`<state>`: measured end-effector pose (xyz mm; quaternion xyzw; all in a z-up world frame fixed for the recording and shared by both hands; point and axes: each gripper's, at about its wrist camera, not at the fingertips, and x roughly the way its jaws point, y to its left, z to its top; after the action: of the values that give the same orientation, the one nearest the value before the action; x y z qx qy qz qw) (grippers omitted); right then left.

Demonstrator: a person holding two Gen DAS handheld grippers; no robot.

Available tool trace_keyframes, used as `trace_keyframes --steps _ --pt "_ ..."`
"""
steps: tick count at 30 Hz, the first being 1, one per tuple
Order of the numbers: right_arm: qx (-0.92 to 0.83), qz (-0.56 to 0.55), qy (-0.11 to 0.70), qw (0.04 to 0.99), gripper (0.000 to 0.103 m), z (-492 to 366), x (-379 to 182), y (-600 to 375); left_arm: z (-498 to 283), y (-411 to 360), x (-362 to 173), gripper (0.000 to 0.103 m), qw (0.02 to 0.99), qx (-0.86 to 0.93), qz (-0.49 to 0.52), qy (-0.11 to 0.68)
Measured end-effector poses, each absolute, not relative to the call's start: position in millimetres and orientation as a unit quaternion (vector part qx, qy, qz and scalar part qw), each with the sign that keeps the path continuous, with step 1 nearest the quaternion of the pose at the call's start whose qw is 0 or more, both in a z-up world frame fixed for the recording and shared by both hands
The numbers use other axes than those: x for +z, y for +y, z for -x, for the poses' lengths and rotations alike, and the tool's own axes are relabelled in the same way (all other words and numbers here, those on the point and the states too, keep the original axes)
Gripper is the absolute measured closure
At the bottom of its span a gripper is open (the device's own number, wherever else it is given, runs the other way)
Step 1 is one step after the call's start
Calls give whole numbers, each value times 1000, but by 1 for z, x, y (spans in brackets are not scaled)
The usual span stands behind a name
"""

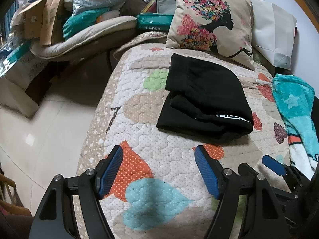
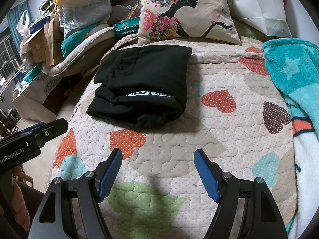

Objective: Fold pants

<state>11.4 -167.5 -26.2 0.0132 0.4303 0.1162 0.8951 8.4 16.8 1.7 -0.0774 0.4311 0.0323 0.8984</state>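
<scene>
The black pants (image 1: 203, 97) lie folded into a compact bundle on the heart-patterned quilt (image 1: 159, 159), a white printed band showing at the near fold. They also show in the right wrist view (image 2: 141, 85). My left gripper (image 1: 159, 153) is open and empty, held above the quilt short of the pants. My right gripper (image 2: 158, 155) is open and empty too, also short of the bundle and a little to its right. One blue finger of the right gripper (image 1: 273, 165) shows at the lower right of the left wrist view.
A flower-woman cushion (image 2: 185, 12) leans behind the pants. A turquoise star blanket (image 2: 293, 75) lies along the right side. Left of the bed, a gap drops to pale floor tiles (image 1: 39, 131), with piled boxes, bags and bedding (image 1: 65, 20) beyond.
</scene>
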Motion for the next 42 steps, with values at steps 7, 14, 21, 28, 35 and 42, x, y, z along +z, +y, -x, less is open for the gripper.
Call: trace_keyframes --steps 7,14,21,28,35,42 --pt "101 -26 415 904 24 -15 -13 -178 -27 36 12 29 907 31 112 404" --pt "85 -44 411 907 22 -61 7 -195 -96 58 1 29 876 -10 204 436" --pt "96 -124 443 883 22 -125 -2 -212 -144 67 -25 29 842 -51 268 466" --pt "122 -181 483 848 22 -187 -24 -205 -161 50 -58 27 814 -93 285 497" --pt "148 -193 516 821 44 -213 -40 -179 -157 34 -49 63 815 -110 255 508" --pt "186 -166 496 832 56 -211 -12 -164 -142 42 -20 70 838 -91 244 480"
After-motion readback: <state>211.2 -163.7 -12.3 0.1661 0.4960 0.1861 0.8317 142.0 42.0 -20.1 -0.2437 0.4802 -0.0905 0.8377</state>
